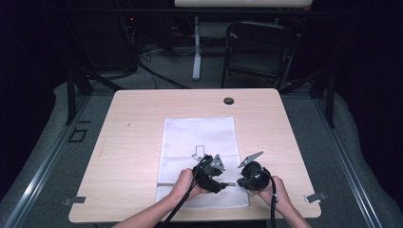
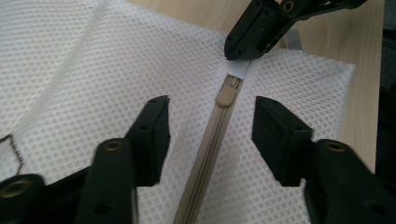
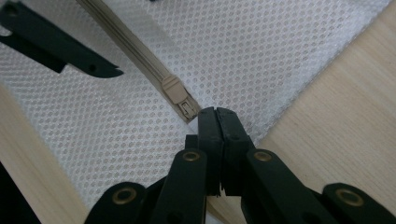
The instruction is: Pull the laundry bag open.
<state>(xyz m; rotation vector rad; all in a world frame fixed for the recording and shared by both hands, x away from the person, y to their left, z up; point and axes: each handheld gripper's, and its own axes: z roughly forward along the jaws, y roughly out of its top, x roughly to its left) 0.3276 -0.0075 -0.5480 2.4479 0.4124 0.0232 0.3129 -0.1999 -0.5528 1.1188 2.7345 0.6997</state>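
White mesh bag lies flat on the tabletop; the right claw is pressed together on the fabric tab at the zipper's end; the left claw stands spread astride the zipper, touching nothing.

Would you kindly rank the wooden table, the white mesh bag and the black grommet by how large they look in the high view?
1. wooden table
2. white mesh bag
3. black grommet
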